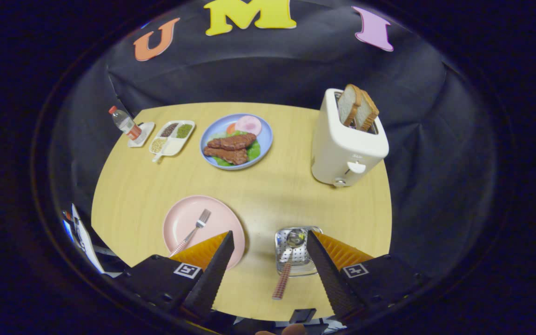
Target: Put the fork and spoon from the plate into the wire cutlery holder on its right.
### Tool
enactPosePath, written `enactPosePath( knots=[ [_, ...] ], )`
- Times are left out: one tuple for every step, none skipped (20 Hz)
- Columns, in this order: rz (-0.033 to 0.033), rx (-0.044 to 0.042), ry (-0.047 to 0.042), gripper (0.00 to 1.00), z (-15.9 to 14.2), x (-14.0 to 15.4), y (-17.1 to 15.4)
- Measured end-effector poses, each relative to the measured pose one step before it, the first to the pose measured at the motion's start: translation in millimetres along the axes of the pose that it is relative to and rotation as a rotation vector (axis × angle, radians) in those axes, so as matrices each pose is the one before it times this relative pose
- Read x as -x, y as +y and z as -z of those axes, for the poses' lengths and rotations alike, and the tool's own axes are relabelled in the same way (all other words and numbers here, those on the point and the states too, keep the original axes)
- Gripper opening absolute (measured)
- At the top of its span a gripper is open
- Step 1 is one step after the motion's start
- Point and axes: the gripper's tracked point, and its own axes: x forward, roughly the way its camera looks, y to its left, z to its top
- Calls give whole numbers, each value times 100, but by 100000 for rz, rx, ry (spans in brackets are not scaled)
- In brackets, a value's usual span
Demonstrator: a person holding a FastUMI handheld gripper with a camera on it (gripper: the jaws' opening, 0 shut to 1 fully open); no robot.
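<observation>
The wooden worktop (268,186) is carrying everything. A white toaster (347,149) holding bread is standing at two o'clock from the gripper (268,239). The pink plate (189,223) is lying at ten o'clock, bearing the fork (197,226). The wire cutlery holder (296,251) is sitting at one o'clock, the spoon (289,260) resting in it. The fingers are spreading wide apart, gripping nothing.

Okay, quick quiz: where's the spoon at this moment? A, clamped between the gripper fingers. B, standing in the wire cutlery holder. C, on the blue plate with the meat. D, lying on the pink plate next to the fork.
B: the spoon stands in the wire cutlery holder, its checked handle leaning out toward the open gripper, while the fork lies on the pink plate.
</observation>
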Motion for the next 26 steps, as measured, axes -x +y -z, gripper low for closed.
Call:
enactPosePath(
  knots=[
    [-824,862,-3691,95,181,206,1440],
    [-543,376,-3568,96,299,221,1405],
    [-1031,-781,-3203,96,218,118,1591],
    [-987,-870,-2757,96,294,-44,1552],
    [-902,-646,-2509,96,242,-43,1462],
    [179,95,-3063,96,107,-37,1052],
    [166,-88,-3128,96,-21,-180,1025],
    [-731,-676,-1890,96,293,37,1406],
    [-1471,-1759,-907,96,269,63,1434],
    [-1459,-1841,-692,96,326,-474,1420],
    [-357,-1111,-109,96,525,-358,1011],
    [-567,-459,-152,96,435,-477,982],
    [-176,-377,551,96,479,-589,761],
    [-159,-297,964,96,612,-608,740],
    [224,-748,366,96,382,-392,462],
    [-7,-818,-601,96,164,-397,440],
    [355,-531,-822,96,123,-318,223],
    [563,-1052,-1042,96,209,-306,103],
    [1084,-1518,-632,96,213,-153,-183],
    [1300,-1707,-461,96,356,-295,-129],
    [1099,-1577,-188,96,443,-187,-176],
    [1061,-1343,111,97,527,-269,-9],
    [1002,-1260,20,97,602,-305,24],
    [722,-824,325,97,656,-303,122],
    [852,-421,257,97,591,-419,74],
    [2058,-306,569,97,564,-507,-159]
  ],
)
